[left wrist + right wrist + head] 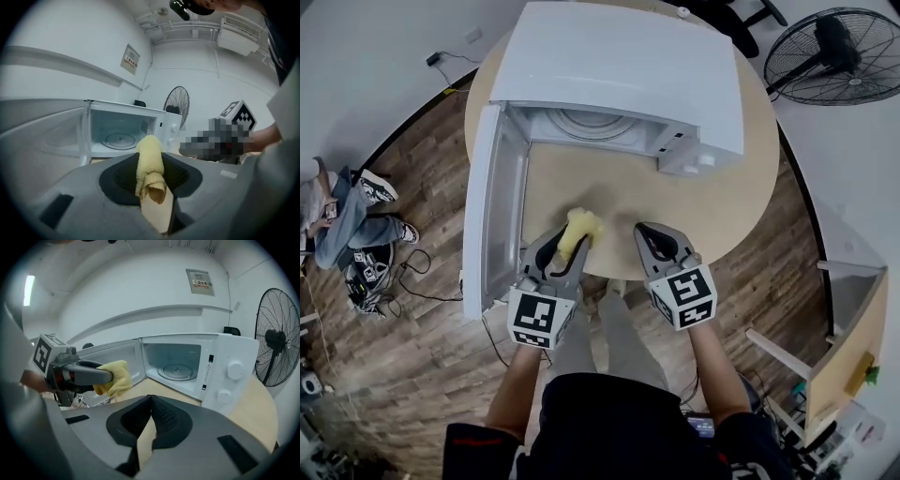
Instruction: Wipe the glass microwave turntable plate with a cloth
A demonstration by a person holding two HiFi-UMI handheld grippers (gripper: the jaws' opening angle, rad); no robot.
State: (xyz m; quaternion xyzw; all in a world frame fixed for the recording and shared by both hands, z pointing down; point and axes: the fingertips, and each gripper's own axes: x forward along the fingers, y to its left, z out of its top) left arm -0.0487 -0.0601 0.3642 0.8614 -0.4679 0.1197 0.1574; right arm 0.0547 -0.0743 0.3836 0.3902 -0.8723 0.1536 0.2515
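A white microwave (pixel 619 75) stands on a round wooden table (pixel 694 206) with its door (pixel 492 211) swung open to the left. The glass turntable plate (pixel 591 123) (pixel 119 138) (pixel 177 371) lies inside the cavity. My left gripper (pixel 575 246) (pixel 151 180) is shut on a yellow cloth (pixel 581 228) (pixel 150 166) (pixel 113 377), which sticks out past the tips. It hovers in front of the opening, near the table's front edge. My right gripper (pixel 649 236) (pixel 150 420) is beside it on the right, shut and empty.
A standing fan (pixel 834 56) (pixel 276 341) is at the back right. A wooden shelf unit (pixel 844 356) stands at the right. A seated person's legs (pixel 352 220) and cables (pixel 370 277) are on the floor at the left.
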